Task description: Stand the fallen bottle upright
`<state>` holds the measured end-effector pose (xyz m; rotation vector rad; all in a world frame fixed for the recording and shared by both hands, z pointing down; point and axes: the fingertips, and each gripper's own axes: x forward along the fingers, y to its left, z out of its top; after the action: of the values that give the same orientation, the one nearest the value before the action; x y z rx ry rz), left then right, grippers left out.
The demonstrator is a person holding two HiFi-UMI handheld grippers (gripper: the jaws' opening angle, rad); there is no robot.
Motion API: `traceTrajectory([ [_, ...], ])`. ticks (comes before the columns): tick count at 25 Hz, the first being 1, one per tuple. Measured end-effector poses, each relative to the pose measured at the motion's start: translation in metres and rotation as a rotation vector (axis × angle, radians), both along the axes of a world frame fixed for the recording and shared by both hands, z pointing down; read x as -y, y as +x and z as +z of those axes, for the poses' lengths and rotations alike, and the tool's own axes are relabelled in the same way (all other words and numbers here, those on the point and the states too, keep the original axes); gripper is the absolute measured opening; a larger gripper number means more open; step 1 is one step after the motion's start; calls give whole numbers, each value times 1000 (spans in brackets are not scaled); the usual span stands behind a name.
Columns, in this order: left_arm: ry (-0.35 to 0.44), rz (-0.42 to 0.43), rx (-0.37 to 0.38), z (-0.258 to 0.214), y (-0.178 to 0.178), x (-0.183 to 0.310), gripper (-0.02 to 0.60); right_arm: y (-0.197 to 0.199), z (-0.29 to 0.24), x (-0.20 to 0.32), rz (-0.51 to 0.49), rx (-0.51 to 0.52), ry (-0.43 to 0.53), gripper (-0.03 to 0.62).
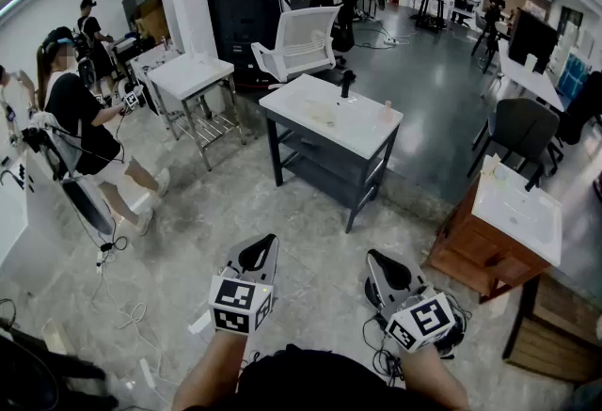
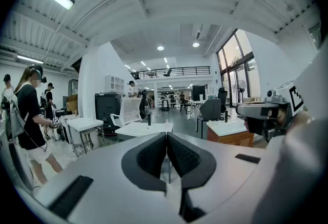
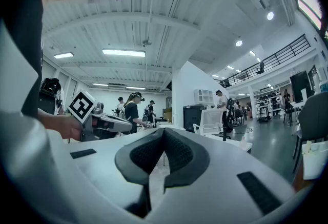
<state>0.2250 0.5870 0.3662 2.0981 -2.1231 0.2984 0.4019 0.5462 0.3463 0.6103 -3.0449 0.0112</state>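
person (image 1: 80, 118): far left beside a small table, well clear of the walk-in line.
cables (image 1: 127, 310): loose on the floor at left; possible snag, better passed on the right.
left gripper (image 1: 259, 251): closed pad to pad, nothing between; tipped slightly down over bare floor, well short of the table.
white table (image 1: 301, 99): straight ahead, dark frame, open floor in between; near corner on the left gripper's side.
fallen bottle: not made out at this range; most likely lying on that white top, somewhere near its middle.
handling: probably small, light plastic, smooth and round; likely to roll or skid under a nudge, and to buckle under a hard squeeze.
hold: best guess is across the body a little above the middle, with a gentle pinch, then a pivot up on the base rim.
dark bottle (image 1: 346, 84): upright near the far edge; to be kept out of the swing.
pale bottle (image 1: 386, 110): upright close to the right edge; easy to knock off, so little spare room on that side.
right gripper (image 1: 381, 266): shut tight, empty, held level, over a coil of cable on the floor.
wooden table (image 1: 470, 254): near right, narrowing the approach; more room on the left and front sides.
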Motion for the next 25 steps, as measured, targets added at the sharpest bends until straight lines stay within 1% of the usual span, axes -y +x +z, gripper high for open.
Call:
traceTrajectory([
  [3,5,-1,-2,1,-8,2,18,-7,7,7,9,17,-32,11],
  [5,5,-7,-9,1,-12,4,18,-10,10,9,10,14,-36,11],
  [10,17,-10,-18,2,-9,12,18,-3,22,28,24,14,-45,11],
  [13,41,-7,18,-5,-11,30,18,-8,15,52,39,22,-8,11],
  [15,73,-27,49,-17,-14,39,18,-11,2,62,49,46,17,11],
  [17,106,-59,61,-25,-20,46,17,-13,-6,69,54,75,18,11],
  [18,117,-73,50,-26,-24,49,17,-14,-7,71,48,88,11,11],
  [19,125,-80,22,-25,-28,53,17,-16,-7,73,35,96,1,11],
  [21,135,-68,-48,-20,-30,60,17,-19,-2,76,9,90,-16,12],
  [22,137,-56,-64,-16,-31,65,17,-21,2,80,5,79,-25,12],
  [25,154,-41,-38,-5,-38,83,17,-32,20,98,12,58,-72,14],
])
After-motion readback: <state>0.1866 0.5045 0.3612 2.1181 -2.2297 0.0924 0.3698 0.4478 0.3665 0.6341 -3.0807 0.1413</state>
